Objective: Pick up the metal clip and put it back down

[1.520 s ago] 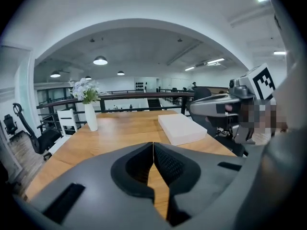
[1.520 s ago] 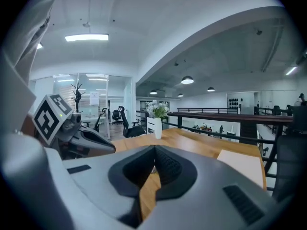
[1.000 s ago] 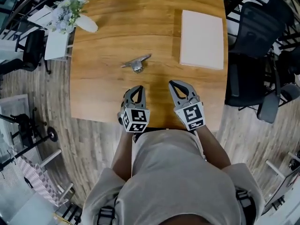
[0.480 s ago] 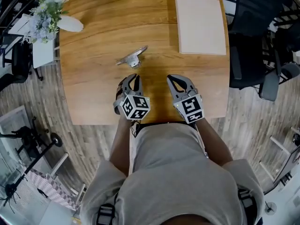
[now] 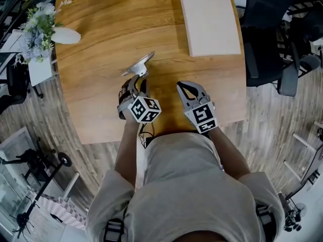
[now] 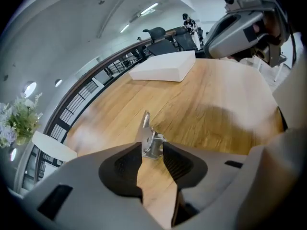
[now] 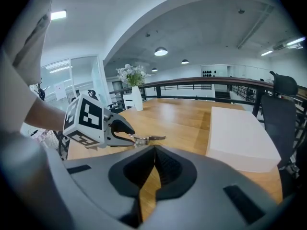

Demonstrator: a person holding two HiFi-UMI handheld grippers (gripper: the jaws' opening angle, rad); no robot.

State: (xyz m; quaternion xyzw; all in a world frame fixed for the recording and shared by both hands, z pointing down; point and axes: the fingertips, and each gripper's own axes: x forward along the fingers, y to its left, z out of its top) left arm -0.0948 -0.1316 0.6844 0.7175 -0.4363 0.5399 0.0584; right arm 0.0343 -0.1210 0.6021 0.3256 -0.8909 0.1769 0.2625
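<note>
On the wooden table (image 5: pixel 96 39) the metal clip (image 6: pixel 152 144) lay flat. Left gripper (image 5: pixel 135 80): jaws had just been opening and now straddled the clip's boxy middle, not yet pinching. Right gripper (image 5: pixel 185 88): jaws together, empty. Clip judged light, rigid and slick; best pinched across the boxy body, not the thin lever.

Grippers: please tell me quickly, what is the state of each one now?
Left gripper: open, jaws have just been opening, metal clip between the tips, not gripped yet.
Right gripper: shut, holding nothing.
</note>
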